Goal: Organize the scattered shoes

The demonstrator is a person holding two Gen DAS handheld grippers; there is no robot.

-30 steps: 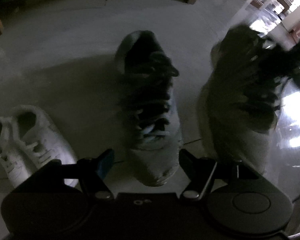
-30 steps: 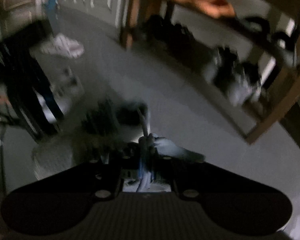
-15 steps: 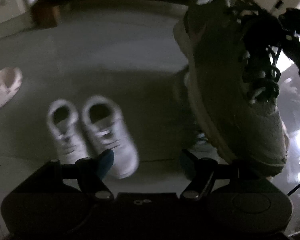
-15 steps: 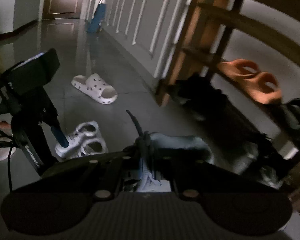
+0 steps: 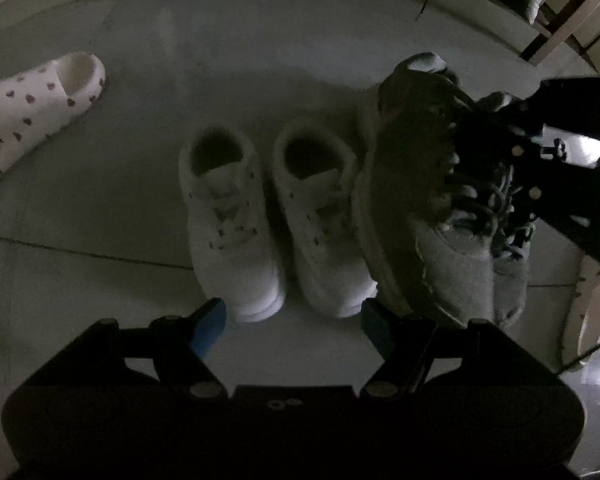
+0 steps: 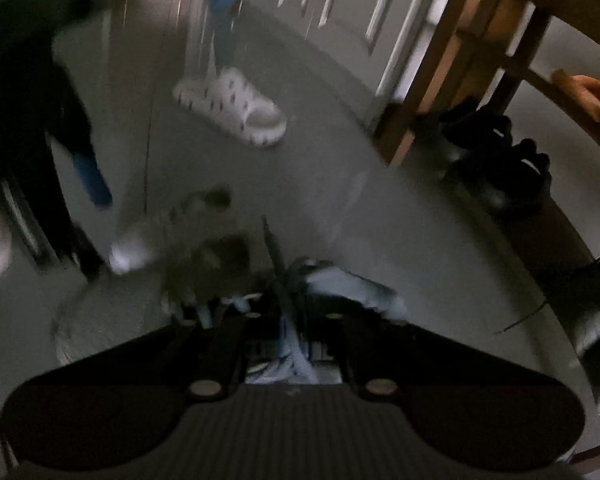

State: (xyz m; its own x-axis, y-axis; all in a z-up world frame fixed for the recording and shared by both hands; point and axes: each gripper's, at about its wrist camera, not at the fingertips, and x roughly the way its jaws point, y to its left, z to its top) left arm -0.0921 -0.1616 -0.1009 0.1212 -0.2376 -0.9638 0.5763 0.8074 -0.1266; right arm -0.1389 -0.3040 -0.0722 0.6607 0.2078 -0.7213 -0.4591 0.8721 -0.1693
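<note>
Dim tiled floor (image 5: 260, 60), wooden shoe rack (image 6: 452, 60) at the wall. From the left view, the left tongs (image 5: 292, 324) hang open and empty over a white sneaker pair (image 5: 272, 216); beside them the right tongs (image 5: 500, 148) grip the grey sneaker (image 5: 432, 208) by its laces. The right view, blurred, adds a spotted slipper (image 6: 236, 108).

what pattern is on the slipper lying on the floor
White slipper with small dark heart shapes, clearest in left wrist view.
</note>
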